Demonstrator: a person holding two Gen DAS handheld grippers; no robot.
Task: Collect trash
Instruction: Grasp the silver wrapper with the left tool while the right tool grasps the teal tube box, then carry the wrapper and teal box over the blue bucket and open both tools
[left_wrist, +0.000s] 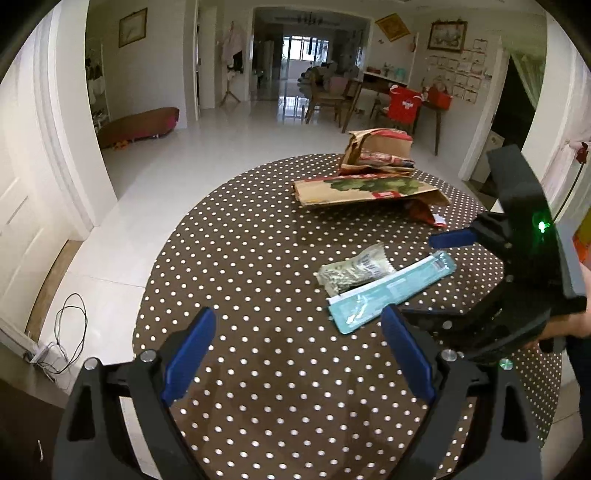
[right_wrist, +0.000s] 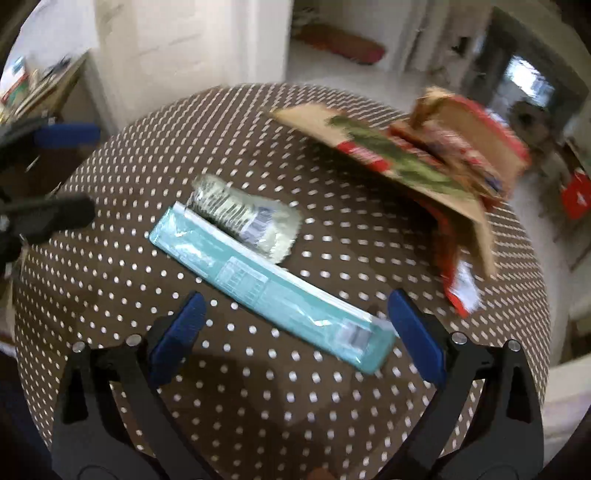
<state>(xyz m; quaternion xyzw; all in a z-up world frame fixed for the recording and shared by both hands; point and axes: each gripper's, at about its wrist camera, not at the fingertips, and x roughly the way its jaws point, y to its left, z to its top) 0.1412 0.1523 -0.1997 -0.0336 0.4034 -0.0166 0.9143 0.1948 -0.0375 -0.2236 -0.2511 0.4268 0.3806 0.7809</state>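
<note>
Judging by the worktop (left_wrist: 236, 258), nothing is collected yet — both the left tongs (left_wrist: 299, 354) and right tongs (right_wrist: 295, 332) stand wide and empty. The teal wrapper (right_wrist: 273, 288) lies just ahead of the right tongs, its near end between the pads, the crumpled packet (right_wrist: 243, 218) touching it beyond. Farther off wait the paper bags (right_wrist: 424, 162) — all left to gather.

The table (left_wrist: 258, 369) wears a matt brown cloth with white dots. On it, the long teal packet (right_wrist: 266, 291) looks like smooth, slightly glossy plastic film, and the clear bag (right_wrist: 251, 221) touching it is crinkled shiny plastic. Beyond the packet, the flat brown bag (left_wrist: 369, 190) is matt paper with a printed face. The floor (left_wrist: 236, 136) past the table is glossy white tile.
</note>
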